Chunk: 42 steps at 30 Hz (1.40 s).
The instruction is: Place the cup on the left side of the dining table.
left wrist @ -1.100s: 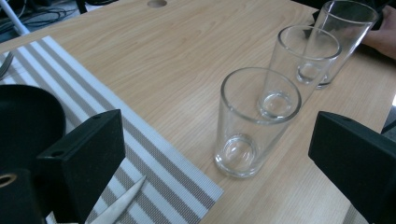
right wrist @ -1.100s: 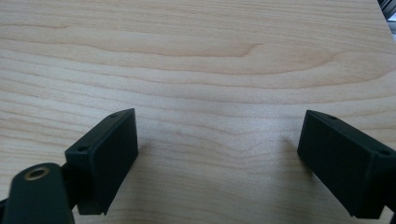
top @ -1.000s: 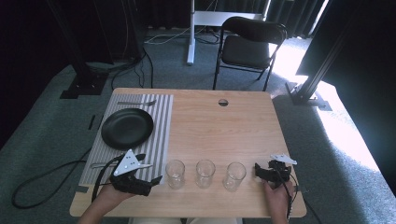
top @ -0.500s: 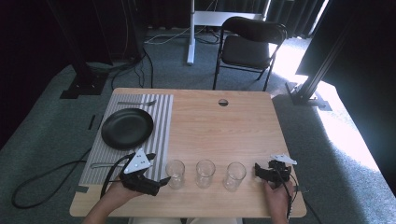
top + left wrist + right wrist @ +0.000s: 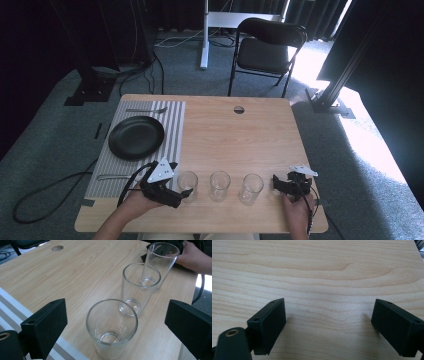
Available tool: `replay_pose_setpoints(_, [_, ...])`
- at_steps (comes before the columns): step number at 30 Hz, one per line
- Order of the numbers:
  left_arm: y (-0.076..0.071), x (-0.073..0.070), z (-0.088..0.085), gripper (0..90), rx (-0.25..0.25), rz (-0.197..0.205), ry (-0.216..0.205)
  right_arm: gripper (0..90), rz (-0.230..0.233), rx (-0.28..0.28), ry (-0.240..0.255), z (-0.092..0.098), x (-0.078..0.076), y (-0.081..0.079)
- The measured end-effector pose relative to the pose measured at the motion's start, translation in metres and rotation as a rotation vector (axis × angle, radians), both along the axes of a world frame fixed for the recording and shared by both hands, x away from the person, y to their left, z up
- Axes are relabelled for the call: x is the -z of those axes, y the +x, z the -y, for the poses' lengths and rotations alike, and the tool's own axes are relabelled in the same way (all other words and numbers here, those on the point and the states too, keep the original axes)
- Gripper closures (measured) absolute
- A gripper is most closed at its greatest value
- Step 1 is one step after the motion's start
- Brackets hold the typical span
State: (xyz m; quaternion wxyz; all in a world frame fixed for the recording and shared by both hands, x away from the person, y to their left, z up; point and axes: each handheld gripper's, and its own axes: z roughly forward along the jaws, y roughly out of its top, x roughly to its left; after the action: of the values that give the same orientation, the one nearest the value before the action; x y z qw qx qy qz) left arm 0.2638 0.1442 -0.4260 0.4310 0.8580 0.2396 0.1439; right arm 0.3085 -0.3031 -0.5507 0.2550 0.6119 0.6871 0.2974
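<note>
The left gripper has its jaws spread wide on either side of the nearest glass, not yet touching it, seemingly lined up to grasp it; this glass stands at the table's near edge, around 7 o'clock. The right gripper, jaws apart and empty, rests at 5 o'clock. A second glass and a third glass stand close at 3 o'clock of the first, crowding it, while the plate sits on the striped mat at 10 o'clock.

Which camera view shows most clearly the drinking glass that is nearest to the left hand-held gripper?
The left gripper view: the nearest glass stands close up between its open jaws, rim and thick base clear. The high view shows the same glass small, first in a row of three. The right gripper view looks at bare table.
</note>
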Motion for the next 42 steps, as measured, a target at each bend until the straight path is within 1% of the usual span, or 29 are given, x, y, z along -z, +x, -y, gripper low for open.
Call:
replay_pose_setpoints(1, [0.0,0.0,0.002,4.7,0.005,0.001,0.008,11.7,0.0,0.0,0.0,0.0,0.0,0.0])
replay_pose_setpoints(3, [0.0,0.0,0.004,4.7,0.01,-0.001,0.006,11.7,0.0,0.0,0.0,0.0,0.0,0.0])
replay_pose_setpoints(6, [0.001,-0.001,0.011,4.7,0.028,0.004,0.009,11.7,0.0,0.0,0.0,0.0,0.0,0.0])
replay_pose_setpoints(8, [0.002,-0.001,0.015,4.7,0.031,0.003,0.012,11.7,0.0,0.0,0.0,0.0,0.0,0.0])
replay_pose_setpoints(10, [0.003,-0.002,0.017,4.7,0.035,0.001,0.01,11.7,0.0,0.0,0.0,0.0,0.0,0.0])
replay_pose_setpoints(11, [0.004,-0.002,0.021,4.7,0.043,-0.001,0.014,11.7,0.0,0.0,0.0,0.0,0.0,0.0])
replay_pose_setpoints(15, [0.005,-0.001,0.026,4.7,0.055,-0.006,0.019,11.8,0.0,0.0,0.0,0.0,0.0,0.0])
replay_pose_setpoints(16, [0.005,-0.002,0.029,4.7,0.063,-0.013,0.019,11.8,0.0,0.0,0.0,0.0,0.0,0.0])
replay_pose_setpoints(17, [0.006,-0.002,0.031,4.7,0.063,-0.008,0.022,11.7,0.0,0.0,0.0,0.0,0.0,0.0])
replay_pose_setpoints(19, [0.007,-0.003,0.034,4.7,0.07,-0.015,0.015,11.7,0.0,0.0,0.0,0.0,0.0,0.0])
replay_pose_setpoints(25, [0.008,-0.006,0.046,4.7,0.095,-0.01,0.031,11.7,0.0,0.0,0.0,0.0,0.0,0.0])
replay_pose_setpoints(32, [0.012,-0.008,0.061,4.7,0.123,-0.022,0.042,11.9,0.001,-0.001,-0.001,0.0,0.0,0.0])
replay_pose_setpoints(37, [0.013,-0.007,0.073,4.7,0.145,-0.021,0.063,11.9,0.0,0.0,0.0,0.0,0.0,0.0])
replay_pose_setpoints(42, [0.013,-0.007,0.081,4.7,0.16,-0.021,0.072,11.9,0.0,0.0,0.0,0.0,0.0,0.0])
